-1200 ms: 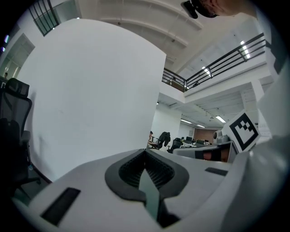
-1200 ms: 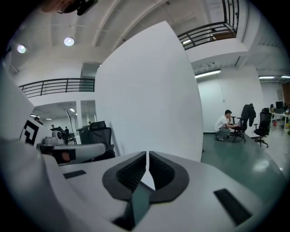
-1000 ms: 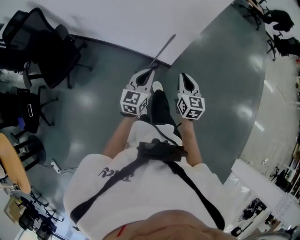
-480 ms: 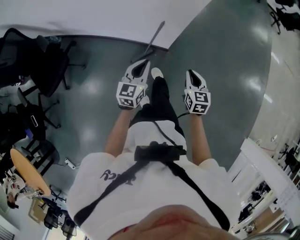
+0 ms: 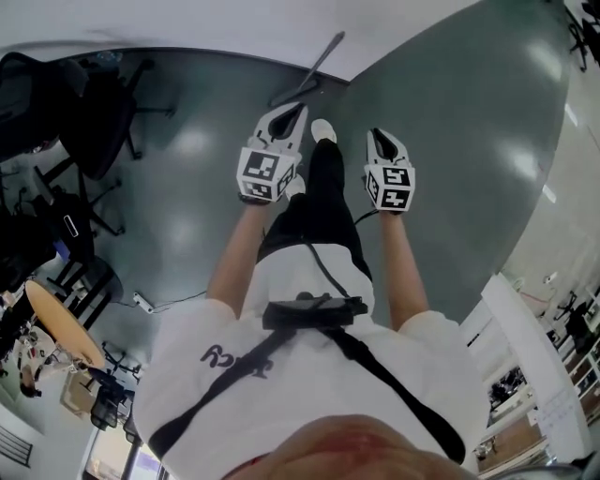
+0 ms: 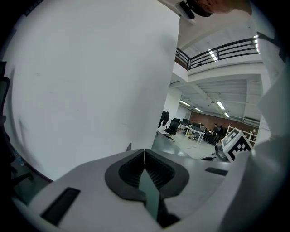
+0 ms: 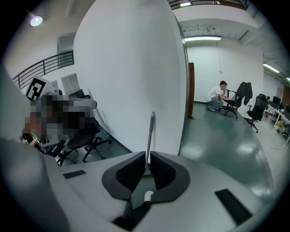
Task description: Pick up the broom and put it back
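The broom [image 5: 322,62] leans against the white wall [image 5: 234,28], its thin grey handle slanting up and its foot on the floor near the wall's corner. In the right gripper view the handle [image 7: 149,133] stands straight ahead, beyond the jaws. My left gripper [image 5: 292,114] is shut and empty, its tips a short way short of the broom's foot. My right gripper [image 5: 379,138] is also shut and empty, to the right of the person's black trouser leg. The left gripper view shows my left gripper [image 6: 144,152] facing the bare wall.
Black office chairs [image 5: 98,112] stand at the left along the wall. A power strip [image 5: 142,302] and cable lie on the grey-green floor. A round wooden table [image 5: 58,330] is at the lower left. A person [image 7: 220,95] sits far off beyond the corner.
Both grippers have come down and forward toward the wall's corner and the broom. Both stay shut and empty.
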